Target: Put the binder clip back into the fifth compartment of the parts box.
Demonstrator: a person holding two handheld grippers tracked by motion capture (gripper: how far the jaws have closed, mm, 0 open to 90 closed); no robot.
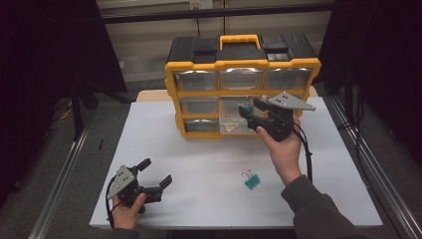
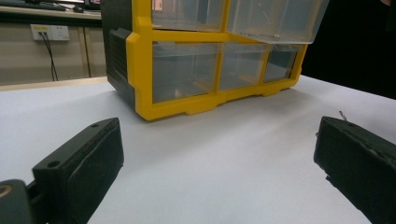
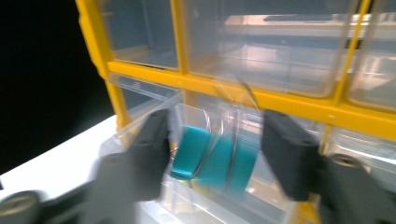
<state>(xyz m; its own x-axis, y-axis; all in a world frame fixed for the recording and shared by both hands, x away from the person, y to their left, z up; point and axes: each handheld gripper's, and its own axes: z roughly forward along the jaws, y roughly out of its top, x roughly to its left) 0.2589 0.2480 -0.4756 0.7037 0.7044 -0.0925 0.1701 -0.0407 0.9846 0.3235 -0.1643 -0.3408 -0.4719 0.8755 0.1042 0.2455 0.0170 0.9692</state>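
Glossy yellow plastic organizer (image 1: 242, 93), clear plastic drawers (image 3: 261, 56), matt white table (image 1: 209, 164).

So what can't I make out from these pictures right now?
- Right gripper view: motion blur; whether the right gripper pads touch the teal binder clip is unclear.
- High view: open drawer contents too small; the gripper covers part.
- Left gripper view: organizer top cut off by the frame edge.
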